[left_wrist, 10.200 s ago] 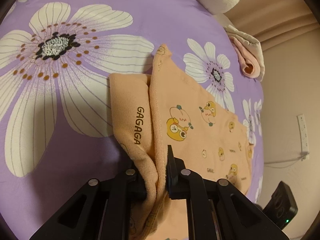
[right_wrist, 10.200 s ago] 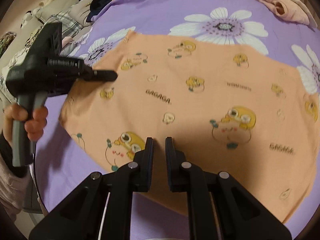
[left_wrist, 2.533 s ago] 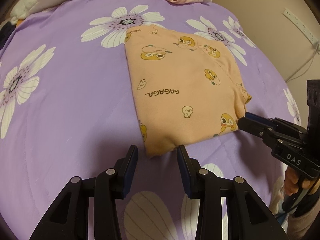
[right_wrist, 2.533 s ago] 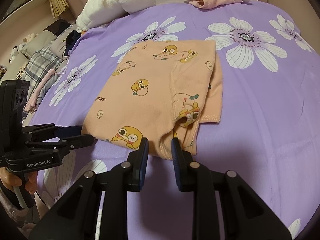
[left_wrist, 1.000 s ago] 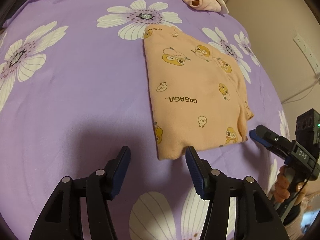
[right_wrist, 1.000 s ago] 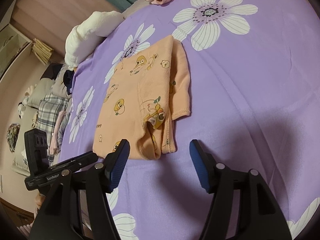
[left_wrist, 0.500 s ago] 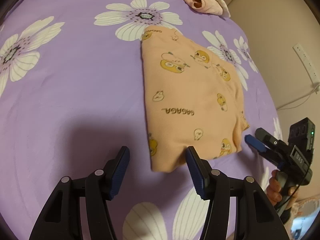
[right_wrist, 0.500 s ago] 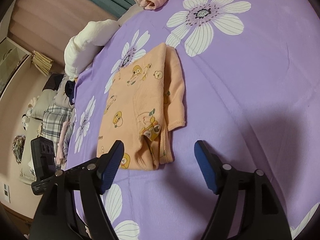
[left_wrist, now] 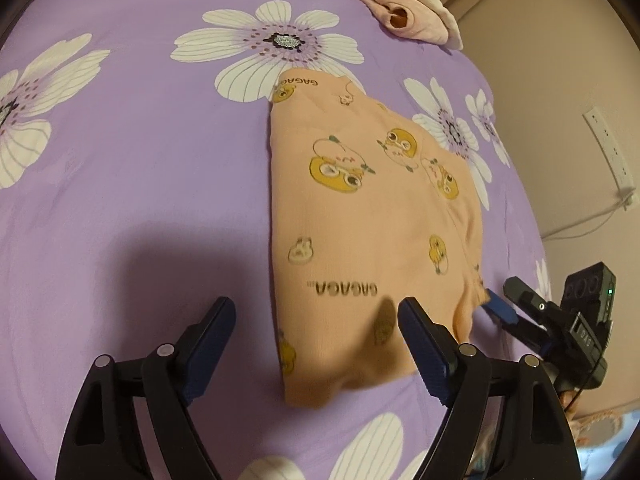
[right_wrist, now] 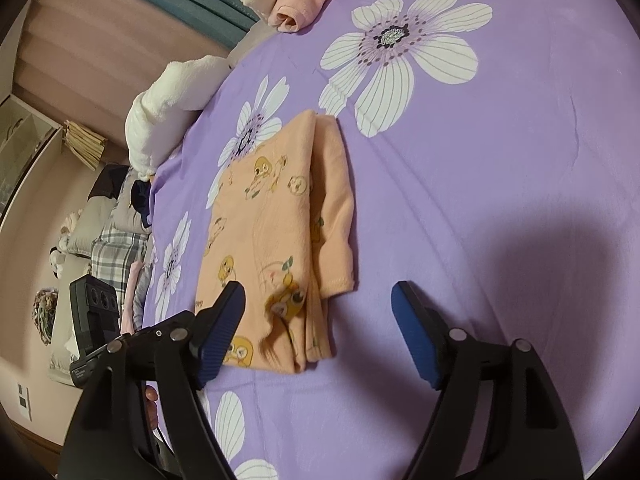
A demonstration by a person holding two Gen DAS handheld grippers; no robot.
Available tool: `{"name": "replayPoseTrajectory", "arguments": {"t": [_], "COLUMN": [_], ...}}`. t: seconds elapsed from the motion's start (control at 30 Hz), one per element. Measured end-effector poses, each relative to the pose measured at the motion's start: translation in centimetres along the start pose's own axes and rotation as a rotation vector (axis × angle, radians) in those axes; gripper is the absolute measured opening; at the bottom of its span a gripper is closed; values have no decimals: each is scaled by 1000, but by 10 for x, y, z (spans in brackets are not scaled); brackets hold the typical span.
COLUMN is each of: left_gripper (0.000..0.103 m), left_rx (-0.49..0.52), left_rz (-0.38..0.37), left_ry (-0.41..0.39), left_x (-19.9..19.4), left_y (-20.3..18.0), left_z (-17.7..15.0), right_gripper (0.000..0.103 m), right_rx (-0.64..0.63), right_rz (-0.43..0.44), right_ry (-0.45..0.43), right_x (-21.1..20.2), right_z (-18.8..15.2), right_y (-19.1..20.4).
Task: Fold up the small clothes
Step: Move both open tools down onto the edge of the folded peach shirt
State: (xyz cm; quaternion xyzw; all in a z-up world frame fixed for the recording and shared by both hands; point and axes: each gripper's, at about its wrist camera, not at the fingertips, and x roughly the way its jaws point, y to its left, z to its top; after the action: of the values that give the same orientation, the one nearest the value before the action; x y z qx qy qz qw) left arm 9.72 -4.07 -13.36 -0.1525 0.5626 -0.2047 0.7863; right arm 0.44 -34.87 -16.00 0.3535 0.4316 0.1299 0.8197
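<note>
Garment: folded orange shirt [left_wrist: 372, 240] with cartoon ducks, lying flat on the purple flowered bed cover [left_wrist: 140, 168].
Left tongs [left_wrist: 316, 336]: jaws opening — spread wide over the shirt's near edge, pads not pressing the cloth.
Right tongs [right_wrist: 318, 320]: spread wide, hovering at the shirt's near corner, pinching nothing.
Far end of bed: pink rolled clothes [left_wrist: 404, 20] — well apart from the shirt.
Beside the bed: white towel [right_wrist: 168, 112].
</note>
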Motion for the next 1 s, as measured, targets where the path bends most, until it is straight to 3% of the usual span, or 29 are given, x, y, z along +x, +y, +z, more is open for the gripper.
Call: {"name": "replayPoseTrajectory", "arguments": {"t": [0.43, 1.0], "left_gripper": [83, 83], "left_rx": [-4, 37], "left_rz": [-26, -43], "left_ry": [5, 12], "left_x": [15, 30], "left_y": [1, -10], "left_z": [22, 35], "right_gripper": [77, 81], "right_rx": [23, -39], "right_rz": [13, 49], "right_ry": [-18, 38], "right_x": [13, 45], "right_z": [24, 43], "right_y": [-6, 11]}}
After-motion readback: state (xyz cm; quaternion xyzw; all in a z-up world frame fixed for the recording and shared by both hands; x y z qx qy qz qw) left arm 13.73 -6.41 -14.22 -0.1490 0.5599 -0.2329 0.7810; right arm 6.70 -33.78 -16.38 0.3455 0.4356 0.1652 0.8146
